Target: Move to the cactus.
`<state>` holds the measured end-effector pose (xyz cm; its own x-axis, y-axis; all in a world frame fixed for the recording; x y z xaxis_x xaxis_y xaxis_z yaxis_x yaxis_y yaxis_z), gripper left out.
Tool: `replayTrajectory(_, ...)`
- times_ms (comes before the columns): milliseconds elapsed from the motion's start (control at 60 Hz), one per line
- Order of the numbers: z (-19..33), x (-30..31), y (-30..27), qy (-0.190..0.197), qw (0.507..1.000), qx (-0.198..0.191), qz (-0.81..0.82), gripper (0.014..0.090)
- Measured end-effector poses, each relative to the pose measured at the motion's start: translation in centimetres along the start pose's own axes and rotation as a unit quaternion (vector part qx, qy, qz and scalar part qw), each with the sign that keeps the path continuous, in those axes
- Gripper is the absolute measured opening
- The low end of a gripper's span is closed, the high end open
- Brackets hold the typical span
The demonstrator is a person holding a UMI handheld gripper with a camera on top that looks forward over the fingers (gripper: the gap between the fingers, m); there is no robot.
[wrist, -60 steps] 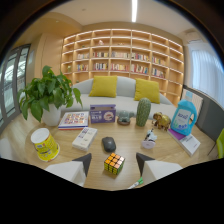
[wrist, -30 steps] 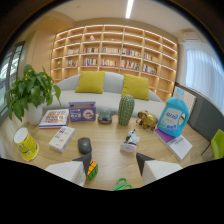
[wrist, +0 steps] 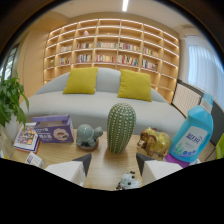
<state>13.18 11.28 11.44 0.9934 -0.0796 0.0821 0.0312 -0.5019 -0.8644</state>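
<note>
Cactus (wrist: 121,127) stands upright on the wooden table (wrist: 107,170), dead ahead of the gripper (wrist: 113,161) and lined up with the gap between its two fingers, beyond the tips and not touching them. Fingers are spread, nothing between them except bare tabletop; a small black-and-white figurine (wrist: 129,181) sits low in the gap, close under the camera.

Neighbours: grey elephant figure (wrist: 88,136) just beside the cactus on one side, golden figurine (wrist: 154,142) just beside it on the other. Blue detergent bottle (wrist: 192,135) further out past the golden one. Purple box (wrist: 54,130) and a stack of books (wrist: 26,139) off past the elephant, green plant (wrist: 11,100) behind those. Sofa (wrist: 100,107) with two yellow cushions and bookshelves (wrist: 112,52) in the background.

Why this pose: the task is approach only, so the open fingers make sense, since no grasp is needed, and centring the cactus in the gap keeps the heading straight.

Judgement: approach looks mostly done; cactus is near and centred. What's left is a short straight advance. Risk is clipping the small figurine under the fingers, or nudging the elephant or golden figurine if the heading drifts sideways, since both crowd the cactus.
</note>
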Motion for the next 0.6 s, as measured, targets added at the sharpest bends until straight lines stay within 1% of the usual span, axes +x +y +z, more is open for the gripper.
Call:
replayTrajectory(200,3.4,0.1,0.1,-0.003,1.000,-0.010,0.012,0.0848)
replayTrajectory(600,4.0,0.5,0.2,0.003,1.000,-0.012,0.007,0.0845)
